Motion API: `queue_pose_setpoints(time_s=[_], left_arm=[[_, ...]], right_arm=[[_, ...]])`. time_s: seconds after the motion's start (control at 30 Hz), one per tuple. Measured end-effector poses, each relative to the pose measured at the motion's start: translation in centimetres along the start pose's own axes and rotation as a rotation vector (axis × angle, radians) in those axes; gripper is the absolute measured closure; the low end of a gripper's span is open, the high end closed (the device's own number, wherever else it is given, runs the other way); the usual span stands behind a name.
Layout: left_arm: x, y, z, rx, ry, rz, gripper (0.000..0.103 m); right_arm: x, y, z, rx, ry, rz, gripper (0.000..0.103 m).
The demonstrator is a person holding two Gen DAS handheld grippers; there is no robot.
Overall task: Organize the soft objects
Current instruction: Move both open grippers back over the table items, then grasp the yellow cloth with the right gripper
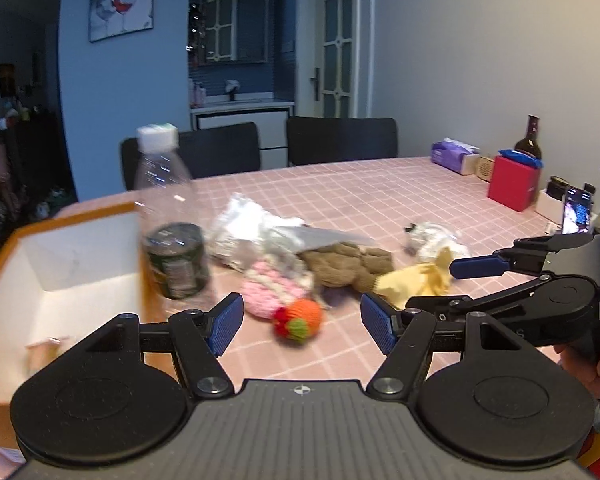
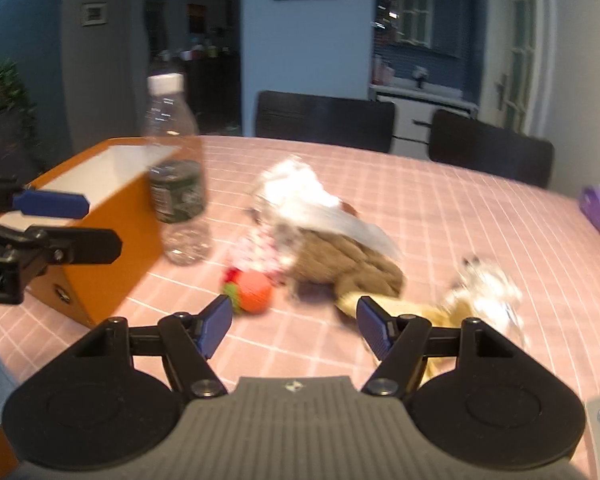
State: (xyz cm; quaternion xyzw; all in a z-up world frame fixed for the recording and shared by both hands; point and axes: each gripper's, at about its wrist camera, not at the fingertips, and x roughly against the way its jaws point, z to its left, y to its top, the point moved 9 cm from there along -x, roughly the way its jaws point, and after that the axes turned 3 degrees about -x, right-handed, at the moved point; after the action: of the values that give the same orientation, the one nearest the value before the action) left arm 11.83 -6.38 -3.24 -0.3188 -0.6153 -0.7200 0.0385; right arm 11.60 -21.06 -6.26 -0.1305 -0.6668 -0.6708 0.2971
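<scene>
Both views are motion-blurred. A desk [image 1: 380,200] under a pink cloth w/ white grid lines is seen. The soft objects are heaped mid-desk: an orange knitted ball [image 1: 298,320] w/ red and green tufts lies nearest the left gripper [image 1: 302,322], touching a pink knitted piece [image 1: 266,290]. Behind these a brown knitted toy [image 1: 350,262] is partly covered by a crumpled clear plastic bag [image 1: 260,230]. A yellow cloth [image 1: 418,280] lies against the brown toy's right end, w/ a white-and-black plush [image 1: 434,236] just beyond it.

An open orange box [image 1: 60,256] w/ white inner walls sits at the desk's left edge. A clear plastic bottle [image 1: 168,216] w/ white cap stands upright just beside the box; its dark green label [image 1: 176,262] carries print too blurred to be read.

The left gripper's jaws are held wide apart, nothing between them, above the cloth in front of the ball. The right gripper [image 2: 294,322] is likewise spread wide and empty, near the ball and the brown toy.

At the far right a purple tissue pack [image 1: 454,154], a red box [image 1: 514,184], a dark glass bottle [image 1: 529,142] and a lit phone screen [image 1: 578,216] are seen; no writing on them is legible.
</scene>
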Motion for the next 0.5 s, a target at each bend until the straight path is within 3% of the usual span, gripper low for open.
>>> queue_pose_setpoints(time_s=[0.17, 0.3, 0.5], left_arm=[[-2.5, -1.8, -2.0, 0.006, -0.05, 0.023, 0.025], [-4.2, -2.9, -2.5, 0.025, -0.047, 0.039, 0.025], [-6.9, -4.0, -2.2, -0.013, 0.037, 0.089, 0.025]], right_arm=[[-0.7, -1.6, -3.5, -0.094, -0.049, -0.008, 0.035], [-2.0, -2.7, -5.2, -0.127, -0.09, 0.024, 0.035], [-3.4, -3.8, -5.9, -0.115, -0.092, 0.055, 0.035]])
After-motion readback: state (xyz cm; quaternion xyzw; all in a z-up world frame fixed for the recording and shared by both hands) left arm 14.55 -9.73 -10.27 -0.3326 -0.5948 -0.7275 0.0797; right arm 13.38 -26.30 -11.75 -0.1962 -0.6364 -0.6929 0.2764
